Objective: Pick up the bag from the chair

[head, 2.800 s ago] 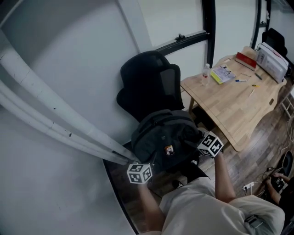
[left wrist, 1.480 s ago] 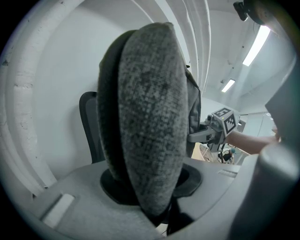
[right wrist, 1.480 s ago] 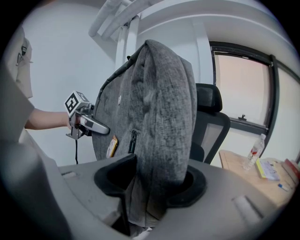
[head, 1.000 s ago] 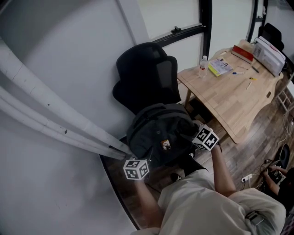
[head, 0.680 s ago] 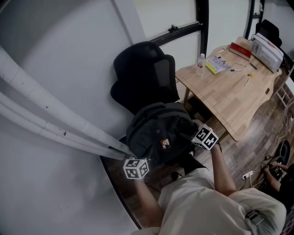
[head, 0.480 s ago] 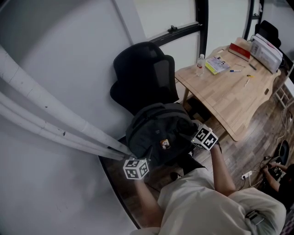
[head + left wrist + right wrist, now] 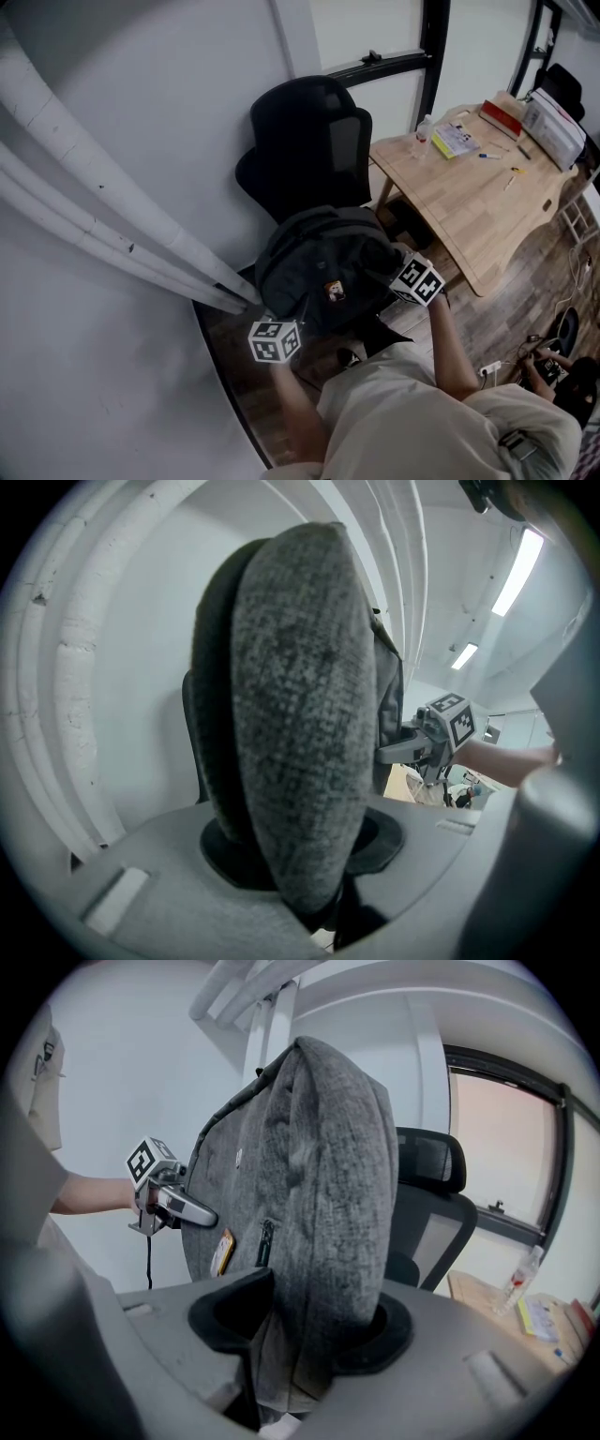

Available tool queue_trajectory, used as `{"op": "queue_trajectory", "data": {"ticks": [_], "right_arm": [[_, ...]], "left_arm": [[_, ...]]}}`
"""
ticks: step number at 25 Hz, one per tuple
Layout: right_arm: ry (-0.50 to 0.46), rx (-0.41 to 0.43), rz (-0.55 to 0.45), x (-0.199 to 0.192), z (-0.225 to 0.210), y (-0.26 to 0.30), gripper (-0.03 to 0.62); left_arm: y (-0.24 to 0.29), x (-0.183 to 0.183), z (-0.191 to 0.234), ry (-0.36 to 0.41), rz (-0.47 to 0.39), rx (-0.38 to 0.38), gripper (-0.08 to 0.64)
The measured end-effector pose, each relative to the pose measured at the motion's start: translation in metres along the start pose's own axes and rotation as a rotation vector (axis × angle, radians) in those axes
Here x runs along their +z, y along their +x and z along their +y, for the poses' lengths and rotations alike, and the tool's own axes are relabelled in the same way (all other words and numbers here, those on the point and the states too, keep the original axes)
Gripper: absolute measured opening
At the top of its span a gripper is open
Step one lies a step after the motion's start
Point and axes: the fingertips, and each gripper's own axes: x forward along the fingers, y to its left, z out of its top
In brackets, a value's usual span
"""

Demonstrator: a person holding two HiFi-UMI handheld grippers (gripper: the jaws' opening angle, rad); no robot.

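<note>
White wall and a wood-plank floor bound the area around a black mesh-backed office chair. A dark grey fabric backpack is just in front of the chair, on the person's side, held between both grippers. Left gripper: fingers pinching a padded edge of the backpack on its side farthest from the chair. Right gripper: fingers pinching a second padded edge, with the chair directly behind. A light wooden table stands immediately right of the chair. Contact between backpack and chair seat cannot be determined.
</note>
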Motion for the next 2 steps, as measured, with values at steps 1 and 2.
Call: {"op": "queue_trajectory", "data": {"ticks": [1, 2], "right_arm": [[-0.003, 0.002, -0.001, 0.0024, 0.0023, 0.0025, 0.198], [-0.005, 0.005, -0.002, 0.0048, 0.0047, 0.0051, 0.198]], "left_arm": [[-0.0023, -0.0003, 0.0029, -0.001, -0.001, 0.002, 0.127], [-0.0045, -0.0007, 0.0059, -0.002, -0.003, 0.004, 0.127]]}}
